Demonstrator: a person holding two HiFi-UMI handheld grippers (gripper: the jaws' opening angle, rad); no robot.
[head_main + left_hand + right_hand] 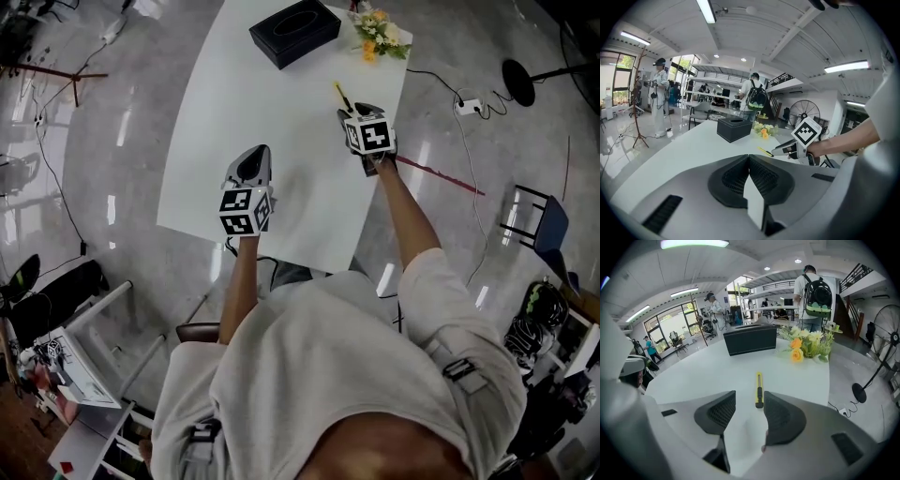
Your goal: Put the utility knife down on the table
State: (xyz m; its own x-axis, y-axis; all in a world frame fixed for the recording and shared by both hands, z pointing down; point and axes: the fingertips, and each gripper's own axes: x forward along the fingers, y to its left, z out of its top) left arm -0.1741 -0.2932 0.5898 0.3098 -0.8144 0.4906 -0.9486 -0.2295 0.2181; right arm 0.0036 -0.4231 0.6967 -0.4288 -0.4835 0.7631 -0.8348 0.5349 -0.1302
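The white table (pixel 281 141) carries little. A black box (pixel 294 32) sits at its far edge and a small bunch of flowers (pixel 378 36) at the far right corner. The left gripper (pixel 749 157) hangs over the near part of the table with its jaws pressed together on nothing, and it has no part in this step. The right gripper (pixel 747 416) is over the right side of the table with its jaws spread wide and nothing pinched between them. The yellow-and-black utility knife (pixel 759 389) lies flat on the table near the right edge, short of the flowers. It points away from the gripper, and its near end is just beyond the jaw tips and close beside the right-hand pad (pixel 780 416). Whether they touch cannot be told. The knife looks set down, so what remains is a clean retreat. The gripper should draw back and up along the knife's own line with the jaws held wide. Any sideways swing could let that near pad clip the handle end and skid the knife toward the edge.
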